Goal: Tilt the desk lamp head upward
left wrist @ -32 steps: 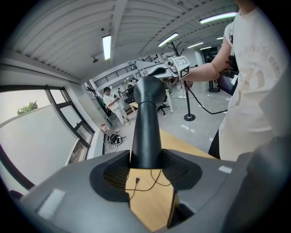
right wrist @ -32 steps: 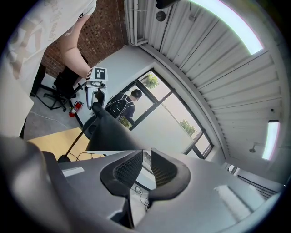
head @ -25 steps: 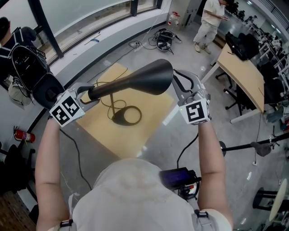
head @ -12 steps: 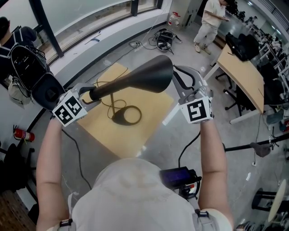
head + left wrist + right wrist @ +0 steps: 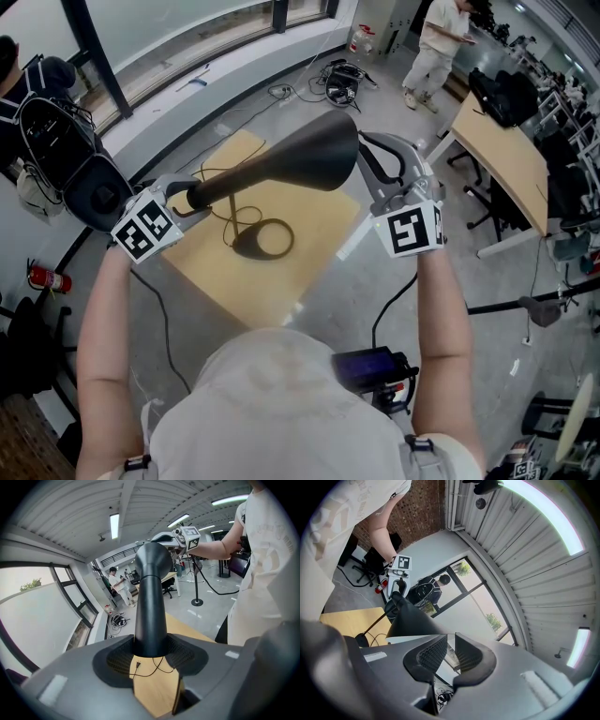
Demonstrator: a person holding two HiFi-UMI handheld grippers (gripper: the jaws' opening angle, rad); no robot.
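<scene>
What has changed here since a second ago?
The right gripper has lifted slightly, tipping the lamp head up a little. Its jaws stay on the rim; the left gripper still clamps the lamp neck, and the lamp base hasn't moved.

I see a pale off-white T-shirt [image 5: 281, 403], short-sleeved, with faint print on the front. Both tools I'm running have smooth grey moulded shells. The left gripper [image 5: 192, 199] carries a white cube [image 5: 147, 231] printed with a black square marker, and the right gripper [image 5: 367, 159] has a matching right cube [image 5: 410, 231]. The fingers [image 5: 117, 656] are lined with black ribbed pads. A thin black cable [image 5: 389, 298] trails from below the right cube.
</scene>
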